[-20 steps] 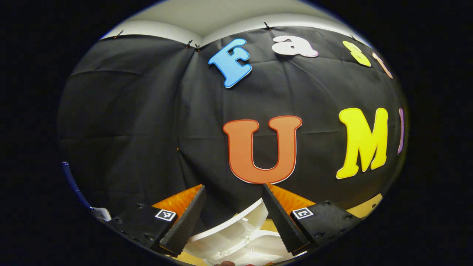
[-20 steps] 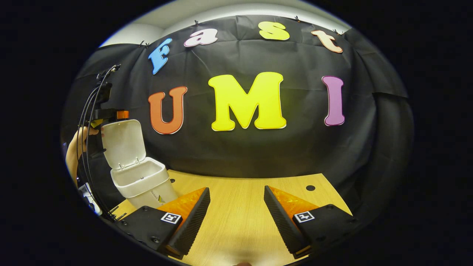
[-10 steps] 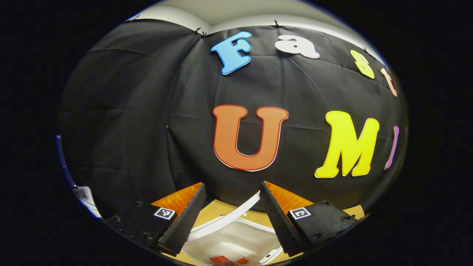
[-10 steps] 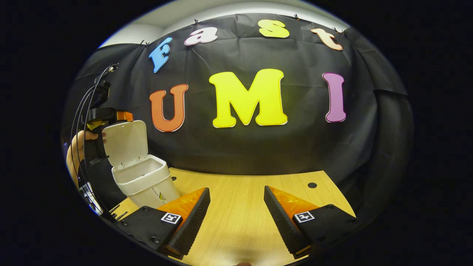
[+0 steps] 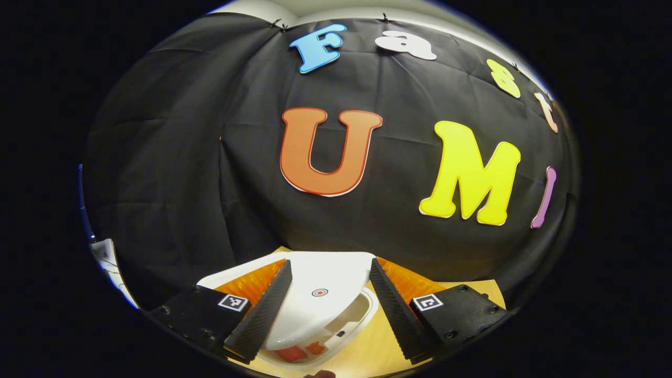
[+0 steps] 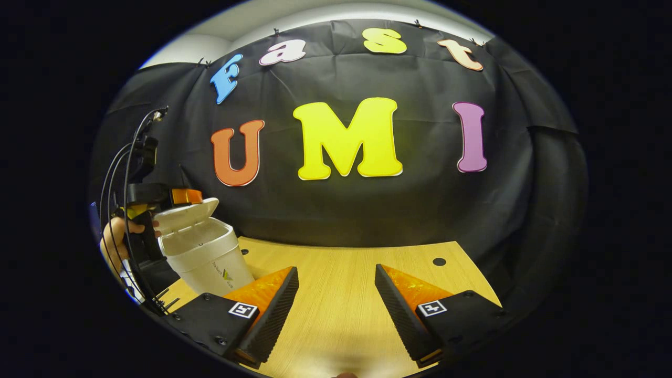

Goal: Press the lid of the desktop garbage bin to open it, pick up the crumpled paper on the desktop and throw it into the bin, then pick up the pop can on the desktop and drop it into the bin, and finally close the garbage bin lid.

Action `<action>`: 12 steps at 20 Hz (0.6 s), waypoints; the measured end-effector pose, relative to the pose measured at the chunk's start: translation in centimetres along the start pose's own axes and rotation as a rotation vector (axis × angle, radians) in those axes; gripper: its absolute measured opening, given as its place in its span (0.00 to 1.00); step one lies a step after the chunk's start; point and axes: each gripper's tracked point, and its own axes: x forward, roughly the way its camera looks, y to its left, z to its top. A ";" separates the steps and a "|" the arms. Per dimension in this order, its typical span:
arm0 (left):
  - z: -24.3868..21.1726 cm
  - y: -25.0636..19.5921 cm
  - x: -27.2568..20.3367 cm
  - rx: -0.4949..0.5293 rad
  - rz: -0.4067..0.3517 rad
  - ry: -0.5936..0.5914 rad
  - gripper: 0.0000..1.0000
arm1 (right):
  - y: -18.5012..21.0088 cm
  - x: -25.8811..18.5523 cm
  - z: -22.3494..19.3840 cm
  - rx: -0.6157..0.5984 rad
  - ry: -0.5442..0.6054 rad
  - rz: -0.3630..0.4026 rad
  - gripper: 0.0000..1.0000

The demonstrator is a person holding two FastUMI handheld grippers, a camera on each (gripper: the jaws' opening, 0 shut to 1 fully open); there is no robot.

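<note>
The white garbage bin [image 6: 207,262] stands at the table's left with its lid [image 6: 189,212] tilted down, roughly half closed. In the right gripper view the left gripper [image 6: 176,197] rests on top of that lid, held by a hand [image 6: 118,233]. In the left gripper view the left gripper [image 5: 328,302] is open, its fingers either side of the lid [image 5: 315,294], which bears a small red ring mark. Under the lid's edge, red pieces of the pop can [image 5: 294,353] lie inside the bin. The right gripper [image 6: 336,310] hovers open over the wooden table [image 6: 341,283], holding nothing.
The black cloth wall hangs close behind the bin and the table's far edge. A small dark hole [image 6: 439,261] marks the table at the back right. Cables [image 6: 123,168] trail up from the left gripper.
The left gripper has gone down and pushed the lid from upright to about half closed. The right gripper has barely moved.
</note>
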 end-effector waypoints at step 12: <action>-6.0 -0.1 1.0 0.063 0.064 0.090 0.99 | -1.7 -0.6 -0.6 0.009 0.013 -0.004 0.94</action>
